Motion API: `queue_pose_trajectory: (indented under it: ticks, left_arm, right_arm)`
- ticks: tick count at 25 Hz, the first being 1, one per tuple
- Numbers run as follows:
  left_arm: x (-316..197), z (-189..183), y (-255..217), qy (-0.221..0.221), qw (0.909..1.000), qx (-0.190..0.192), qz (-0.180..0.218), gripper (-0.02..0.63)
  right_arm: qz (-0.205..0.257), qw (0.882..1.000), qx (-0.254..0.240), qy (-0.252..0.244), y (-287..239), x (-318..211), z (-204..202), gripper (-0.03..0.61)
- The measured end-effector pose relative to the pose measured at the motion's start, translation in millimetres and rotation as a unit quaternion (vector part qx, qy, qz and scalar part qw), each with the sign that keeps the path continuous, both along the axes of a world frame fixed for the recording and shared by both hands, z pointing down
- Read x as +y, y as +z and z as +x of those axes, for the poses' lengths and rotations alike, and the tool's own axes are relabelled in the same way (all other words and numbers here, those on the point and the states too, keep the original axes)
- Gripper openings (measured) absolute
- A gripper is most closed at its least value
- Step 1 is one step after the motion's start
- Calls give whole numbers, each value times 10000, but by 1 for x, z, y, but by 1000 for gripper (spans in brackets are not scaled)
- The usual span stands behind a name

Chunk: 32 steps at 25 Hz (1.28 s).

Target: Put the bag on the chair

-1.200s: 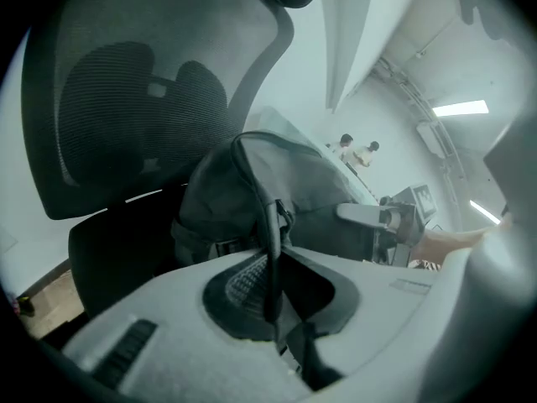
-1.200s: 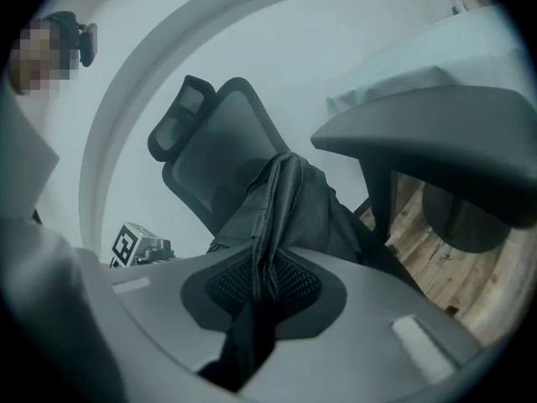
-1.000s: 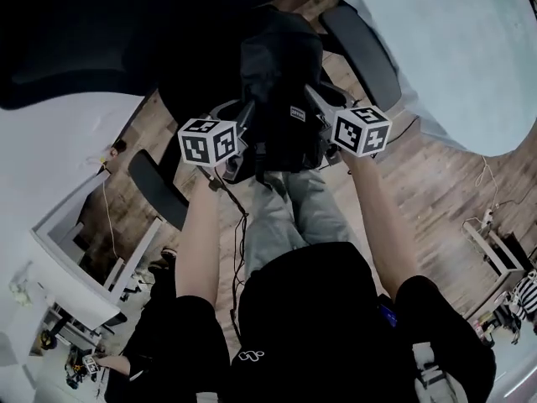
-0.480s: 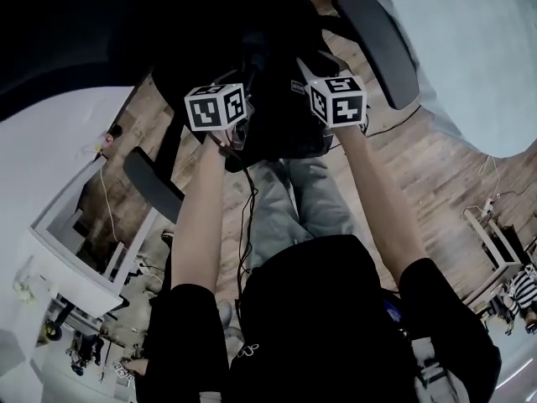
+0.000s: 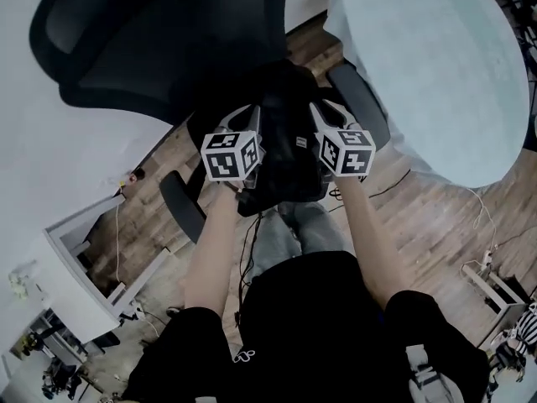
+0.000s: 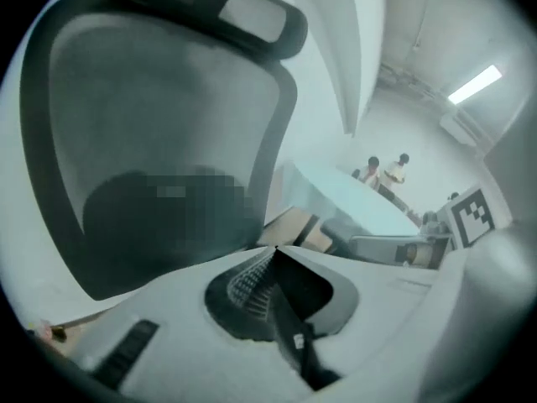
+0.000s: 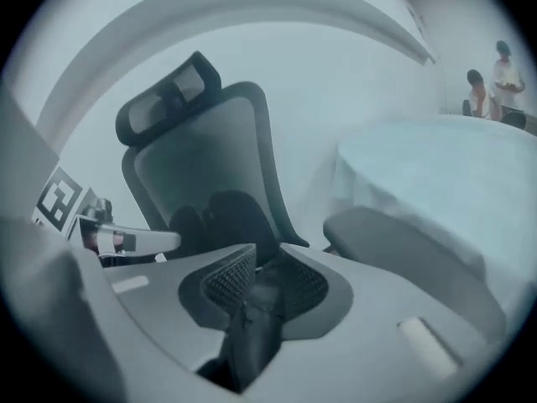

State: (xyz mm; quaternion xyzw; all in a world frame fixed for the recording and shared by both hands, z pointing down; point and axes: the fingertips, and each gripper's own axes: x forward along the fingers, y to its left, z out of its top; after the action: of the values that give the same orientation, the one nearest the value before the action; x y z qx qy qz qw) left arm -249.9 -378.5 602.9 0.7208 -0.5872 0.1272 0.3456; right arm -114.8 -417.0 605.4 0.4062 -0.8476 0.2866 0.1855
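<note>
The bag (image 5: 281,145) hangs at frame centre between the chair (image 5: 143,49) armrests, seemingly not yet resting on the seat. The left gripper (image 6: 275,254) is clenched on its strap. The right gripper (image 7: 256,267), whose jaws have just been closing, pinches black bag fabric. Lowering and release remain.

Matt cloth, mesh, wood and plastic

The black cloth bag (image 5: 284,141) looks soft and matt, with a flat woven strap. The black office chair (image 5: 126,49) has a fine, half-sheer mesh back in a smooth matt plastic frame. The brown plank floor (image 5: 436,200) is wood with a dull sheen. The pale round table (image 5: 436,57) looks smooth and matt. The left gripper (image 6: 275,248) is matt grey plastic, with dark ribbed pads (image 6: 243,280).
</note>
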Motion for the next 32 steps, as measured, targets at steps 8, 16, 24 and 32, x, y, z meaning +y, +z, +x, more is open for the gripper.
queue_pose_trajectory:
  ticks: [8,16,24,32]
  left_arm:
    - [-14,-4,-179,-913,9817,194,1662,2]
    - [-13,-8,-281,-1408,9544,-241,2620,2]
    - [3,-13,-304,-1263,9461,-1291,2689,2]
    - [14,-31,-303,-1476,9421,-1451,2638,2]
  right_arm:
    - [850,9825,-1397,-890,-172,-2,-47,5]
    - [1593,9643,-1982,-741,-269,-11,-44,6]
    - [2322,9610,-1412,-511,-297,-21,-26,8]
    - [2372,9600,-1395,-527,-298,-18,-30,8]
